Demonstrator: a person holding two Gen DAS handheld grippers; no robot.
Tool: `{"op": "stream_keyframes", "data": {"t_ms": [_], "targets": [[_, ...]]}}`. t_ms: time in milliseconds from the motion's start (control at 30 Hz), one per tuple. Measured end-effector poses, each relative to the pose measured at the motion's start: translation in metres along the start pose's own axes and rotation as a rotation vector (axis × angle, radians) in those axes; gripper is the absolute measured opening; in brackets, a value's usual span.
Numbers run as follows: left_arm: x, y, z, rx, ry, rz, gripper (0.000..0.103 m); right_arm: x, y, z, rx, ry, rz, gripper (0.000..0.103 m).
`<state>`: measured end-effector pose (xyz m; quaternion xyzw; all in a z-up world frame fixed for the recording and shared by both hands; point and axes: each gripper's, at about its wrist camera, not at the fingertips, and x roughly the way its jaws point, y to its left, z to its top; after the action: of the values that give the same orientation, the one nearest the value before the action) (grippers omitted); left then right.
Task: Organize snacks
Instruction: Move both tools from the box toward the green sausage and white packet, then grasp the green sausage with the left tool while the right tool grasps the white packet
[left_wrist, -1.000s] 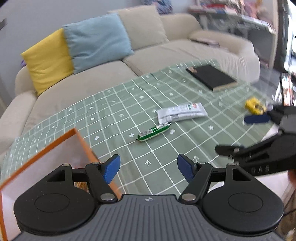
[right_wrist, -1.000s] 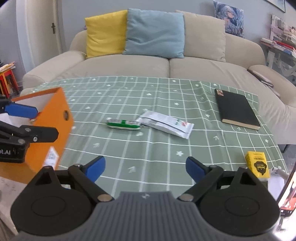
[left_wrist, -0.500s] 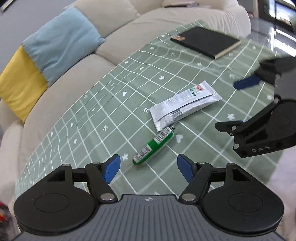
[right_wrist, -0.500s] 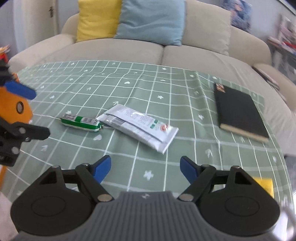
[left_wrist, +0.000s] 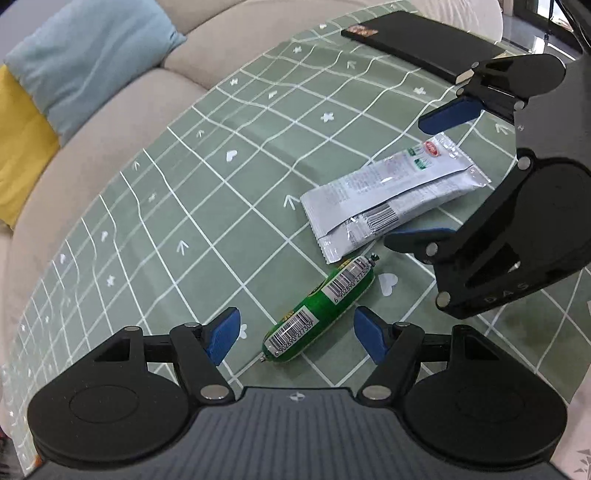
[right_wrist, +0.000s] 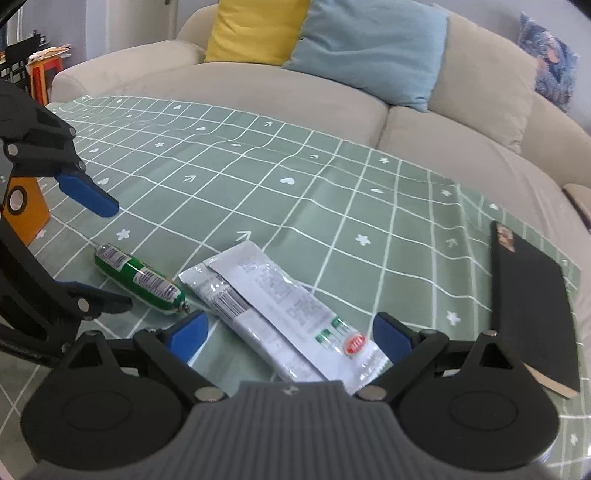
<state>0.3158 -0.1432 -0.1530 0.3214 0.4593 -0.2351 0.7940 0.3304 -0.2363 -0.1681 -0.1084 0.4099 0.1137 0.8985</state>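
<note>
A green sausage stick (left_wrist: 320, 306) lies on the green checked tablecloth (left_wrist: 207, 206); it also shows in the right wrist view (right_wrist: 140, 277). My left gripper (left_wrist: 295, 338) is open, its blue fingers on either side of the sausage's near end, just above the cloth. A white snack packet (left_wrist: 391, 201) lies beside the sausage, also seen in the right wrist view (right_wrist: 280, 314). My right gripper (right_wrist: 288, 336) is open, straddling the packet's near end. Each gripper appears in the other's view.
A black notebook (right_wrist: 532, 314) lies at the table's right side. An orange box (right_wrist: 24, 206) stands at the left, behind the left gripper. A beige sofa (right_wrist: 332, 99) with yellow and blue cushions runs along the far table edge.
Both grippers have come down and forward to the table. The left now straddles the sausage, the right straddles the white packet. Both stay open.
</note>
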Motion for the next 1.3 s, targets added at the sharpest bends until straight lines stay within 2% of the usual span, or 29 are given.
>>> {"op": "stream_keyframes", "data": {"t_ms": [100,200,300,367,433,467,500,567,700,833,933,1300], "targets": [[0.003,-0.001,0.0,-0.001,-0.012,-0.005,0.084,0.01,-0.008,0.001,0.041,0.011,0.024,0.093],[0.006,0.003,0.004,-0.046,-0.011,-0.033,0.082,0.019,-0.013,0.001,0.092,0.033,0.05,0.095],[0.005,0.006,0.002,-0.085,-0.017,-0.07,0.07,0.019,-0.013,0.0,0.109,0.032,0.049,0.096],[0.004,0.006,0.0,-0.116,-0.015,-0.079,0.061,0.017,-0.01,-0.003,0.107,0.029,0.044,0.093],[0.003,0.008,-0.001,-0.163,0.0,-0.096,0.048,0.012,-0.008,-0.005,0.111,0.021,0.04,0.087],[0.003,0.008,-0.002,-0.188,0.011,-0.104,0.044,0.009,-0.007,-0.007,0.116,0.017,0.033,0.08],[0.002,0.008,-0.002,-0.206,0.022,-0.104,0.043,0.005,-0.005,-0.009,0.122,0.014,0.027,0.073],[0.001,0.006,-0.003,-0.241,0.041,-0.095,0.039,-0.003,-0.001,-0.014,0.129,0.013,0.002,0.07],[-0.006,0.001,-0.01,-0.305,0.073,-0.099,0.035,-0.015,0.007,-0.023,0.159,0.024,-0.027,0.062],[-0.011,0.0,-0.019,-0.446,0.13,-0.113,0.032,-0.03,0.018,-0.033,0.185,0.036,-0.078,0.056],[-0.018,-0.006,-0.03,-0.531,0.144,-0.14,0.031,-0.043,0.026,-0.042,0.222,0.063,-0.112,0.055],[-0.057,-0.049,-0.083,-0.573,0.105,-0.138,0.03,-0.102,0.059,-0.091,0.323,0.138,-0.168,0.054]]}}
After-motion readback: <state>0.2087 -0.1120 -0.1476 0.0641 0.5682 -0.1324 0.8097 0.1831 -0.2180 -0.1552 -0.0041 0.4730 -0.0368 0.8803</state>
